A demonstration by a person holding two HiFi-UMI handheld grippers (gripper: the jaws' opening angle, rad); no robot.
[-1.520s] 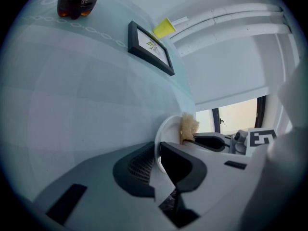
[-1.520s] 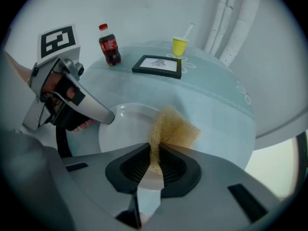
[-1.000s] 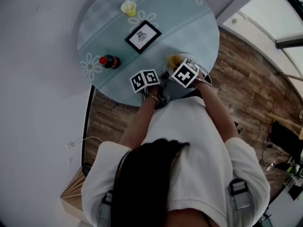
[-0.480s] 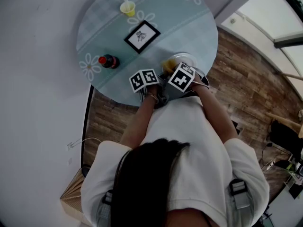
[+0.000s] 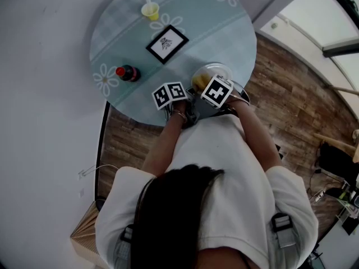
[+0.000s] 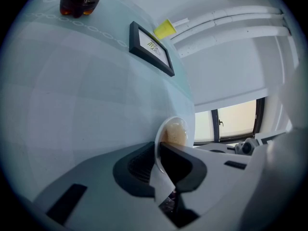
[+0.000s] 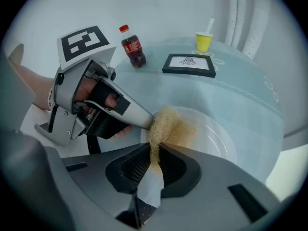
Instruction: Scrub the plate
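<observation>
Pins plate point(image 7: 219, 136) by its rim at near edge of table point(image 5: 190, 10), left gripper point(image 6: 158, 160) clamped narrow on it. Drags sponge point(image 7: 168, 126), pinched in right gripper point(image 7: 155, 165), closer to that rim than a second ago: scrubbing mid-stroke, not finished.

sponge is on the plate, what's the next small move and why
Probably sweep the sponge in the right gripper across the plate toward its bare white side: the left gripper clamps the near edge, and the sponge covers only that part.
</observation>
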